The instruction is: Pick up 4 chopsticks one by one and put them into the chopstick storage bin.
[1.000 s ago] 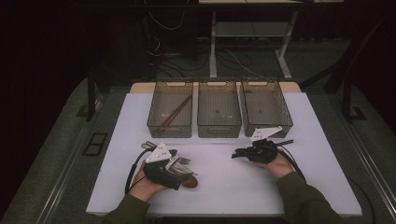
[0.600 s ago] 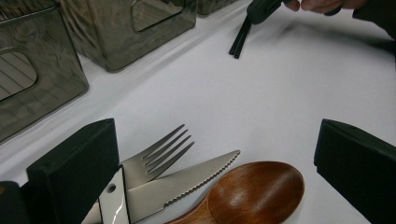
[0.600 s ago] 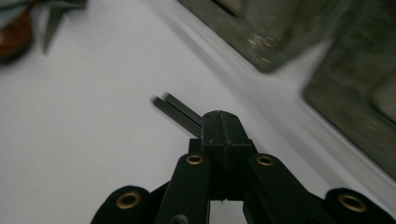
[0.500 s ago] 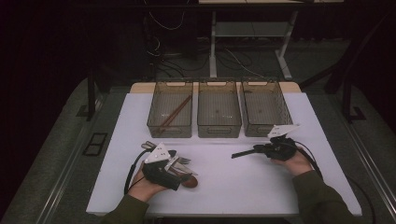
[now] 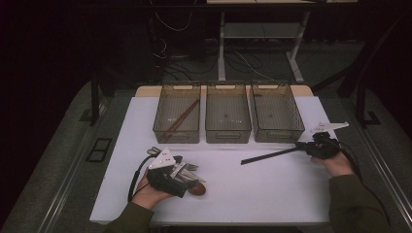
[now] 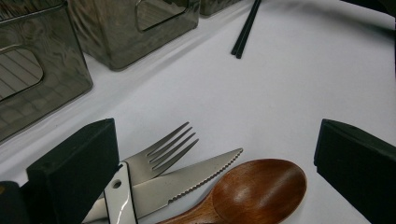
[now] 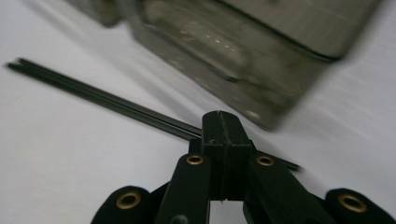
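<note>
Black and slender, the chopsticks (image 5: 272, 155) are lying as a tight pair across the white surface (image 5: 262, 189), in front of the three bins, their far ends pointing toward your left. Your right gripper (image 7: 219, 126) is pinching them near one end, its jaws pressed together with the sticks running crosswise between them. Your left gripper (image 6: 215, 158) is resting over the cutlery pile with its jaws standing wide apart, gripping nothing. Between them are lying a glossy wooden spoon (image 6: 252, 189), a serrated steel knife (image 6: 187, 182) and a steel fork (image 6: 159, 156), overlapping. The smoky translucent bins (image 5: 228, 114) are ribbed inside; the left one is holding brown wooden chopsticks (image 5: 180, 119).
</note>
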The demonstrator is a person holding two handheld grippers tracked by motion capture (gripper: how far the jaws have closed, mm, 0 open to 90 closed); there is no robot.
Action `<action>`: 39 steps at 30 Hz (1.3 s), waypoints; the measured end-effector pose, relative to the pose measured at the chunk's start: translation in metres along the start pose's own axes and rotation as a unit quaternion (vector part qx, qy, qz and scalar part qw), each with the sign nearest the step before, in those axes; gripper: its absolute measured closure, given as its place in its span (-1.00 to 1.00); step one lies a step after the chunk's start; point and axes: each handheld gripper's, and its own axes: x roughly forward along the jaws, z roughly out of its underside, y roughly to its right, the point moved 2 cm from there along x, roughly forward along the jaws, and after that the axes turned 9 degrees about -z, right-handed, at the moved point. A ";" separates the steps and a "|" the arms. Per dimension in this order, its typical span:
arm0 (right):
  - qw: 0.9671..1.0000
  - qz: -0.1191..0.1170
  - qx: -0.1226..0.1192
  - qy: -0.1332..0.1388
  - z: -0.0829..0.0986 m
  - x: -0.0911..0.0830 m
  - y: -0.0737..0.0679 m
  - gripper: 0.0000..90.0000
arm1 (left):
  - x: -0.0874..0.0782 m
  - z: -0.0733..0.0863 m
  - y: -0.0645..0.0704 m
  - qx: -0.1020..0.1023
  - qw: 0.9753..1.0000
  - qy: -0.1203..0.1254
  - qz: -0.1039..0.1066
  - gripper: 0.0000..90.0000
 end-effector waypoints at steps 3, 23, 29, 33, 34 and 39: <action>1.000 0.013 0.014 0.006 0.002 -0.003 0.013 0.99 | 0.000 0.000 0.000 -0.002 1.000 -0.001 0.002 -1.00; 0.998 0.039 0.036 -0.026 0.005 0.016 0.041 0.99 | 0.003 0.001 0.000 -0.001 1.000 -0.004 0.007 -1.00; 0.998 0.039 0.033 -0.032 0.007 0.013 0.040 0.99 | 0.003 0.001 0.001 0.000 1.000 -0.005 0.009 -1.00; 0.998 0.037 0.030 -0.036 0.009 0.011 0.038 0.99 | 0.003 0.001 0.002 0.000 1.000 -0.006 0.011 -1.00; 0.998 0.038 0.029 -0.038 0.010 0.010 0.037 0.99 | 0.003 0.001 0.002 0.000 1.000 -0.006 0.011 -1.00; 0.998 0.036 0.029 -0.043 0.012 0.008 0.035 0.99 | 0.003 0.001 0.002 0.001 1.000 -0.007 0.012 -1.00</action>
